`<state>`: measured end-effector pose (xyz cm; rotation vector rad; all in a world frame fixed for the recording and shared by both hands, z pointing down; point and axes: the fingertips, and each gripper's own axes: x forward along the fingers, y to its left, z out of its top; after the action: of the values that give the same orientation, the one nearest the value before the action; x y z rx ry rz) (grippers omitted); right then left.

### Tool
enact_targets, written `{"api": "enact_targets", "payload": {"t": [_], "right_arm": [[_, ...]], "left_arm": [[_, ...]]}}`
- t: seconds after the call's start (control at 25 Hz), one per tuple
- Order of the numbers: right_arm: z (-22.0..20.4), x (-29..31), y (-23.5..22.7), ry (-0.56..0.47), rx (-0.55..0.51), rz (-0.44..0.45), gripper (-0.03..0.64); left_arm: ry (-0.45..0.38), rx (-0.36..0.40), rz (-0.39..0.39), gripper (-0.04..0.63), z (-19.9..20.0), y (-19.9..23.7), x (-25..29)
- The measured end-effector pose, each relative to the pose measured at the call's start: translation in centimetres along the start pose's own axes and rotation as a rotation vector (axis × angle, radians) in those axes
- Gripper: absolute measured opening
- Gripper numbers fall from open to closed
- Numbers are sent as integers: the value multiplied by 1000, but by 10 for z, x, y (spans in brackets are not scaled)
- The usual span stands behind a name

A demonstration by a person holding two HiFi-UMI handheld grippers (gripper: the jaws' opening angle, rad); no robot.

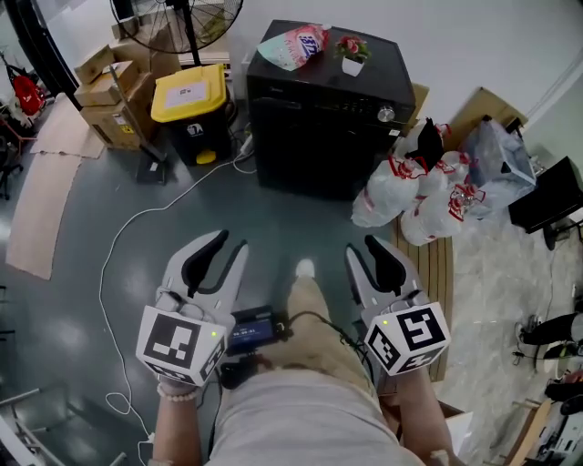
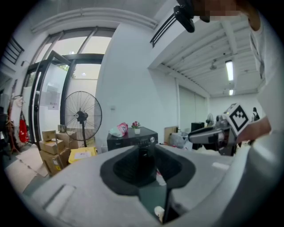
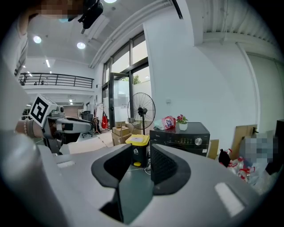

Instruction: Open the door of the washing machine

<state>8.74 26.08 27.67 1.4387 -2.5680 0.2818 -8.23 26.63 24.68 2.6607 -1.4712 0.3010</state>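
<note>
The black washing machine point(image 1: 328, 109) stands against the far wall, a good way ahead of both grippers; its front is dark and no door stands out from it. It also shows small in the left gripper view as the washing machine point(image 2: 133, 136) and in the right gripper view as the washing machine point(image 3: 181, 136), with a silver knob point(image 3: 198, 141). My left gripper point(image 1: 230, 242) is held low at the left, open and empty. At the right, my right gripper point(image 1: 363, 246) is also open with nothing between its fingers.
A pink bag point(image 1: 293, 45) and a small flower pot point(image 1: 352, 56) sit on the machine. Left of it stand a yellow-lidded bin point(image 1: 189, 105), cardboard boxes point(image 1: 107, 91) and a fan point(image 1: 178, 18). White plastic bags point(image 1: 414, 196) lie to its right. A white cable point(image 1: 127, 232) trails across the floor.
</note>
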Motion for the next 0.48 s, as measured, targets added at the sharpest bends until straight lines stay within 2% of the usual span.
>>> {"api": "enact_targets", "payload": {"t": [0.48], "right_arm": [[12, 50, -2, -1, -29, 84, 120]], "left_arm": [[-18, 12, 61, 101, 10, 26, 24]]}}
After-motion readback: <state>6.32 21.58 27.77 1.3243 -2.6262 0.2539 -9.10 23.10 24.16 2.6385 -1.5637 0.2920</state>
